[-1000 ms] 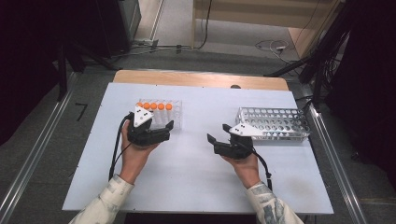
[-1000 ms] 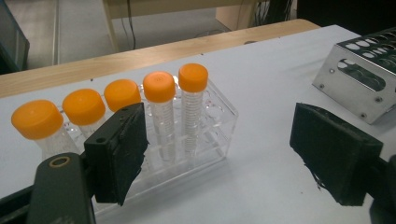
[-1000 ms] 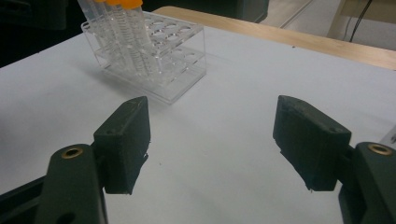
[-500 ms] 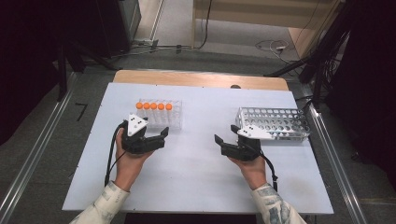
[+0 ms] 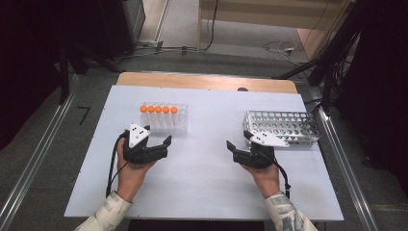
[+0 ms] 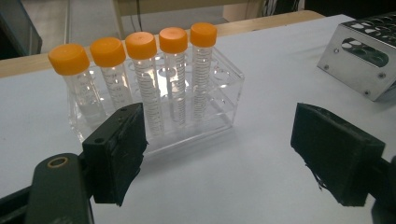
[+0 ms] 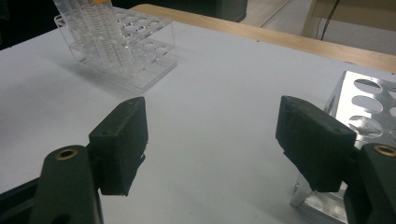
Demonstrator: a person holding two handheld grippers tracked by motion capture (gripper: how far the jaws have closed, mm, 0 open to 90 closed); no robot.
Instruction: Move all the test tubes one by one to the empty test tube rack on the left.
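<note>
Item one: your left gripper, held low over the white tabletop just in front of the clear tube rack; its fingers stand spread wide with nothing between them, as the left gripper view confirms. Item two: your right gripper, just in front of the metal rack at the right of the tabletop; its fingers are likewise spread, bare tabletop between them, with the near corner of the metal rack just beside the right-hand finger in the right gripper view. Item three: five orange-capped tubes, standing upright in a single row along the far left side of the clear tube rack, as you see it from the high view; the rack's remaining holes toward its right end are empty. Item four: the metal rack, perforated top, lying well apart from the clear tube rack across the tabletop. Item five: a wooden edge running along the far side of the tabletop.
</note>
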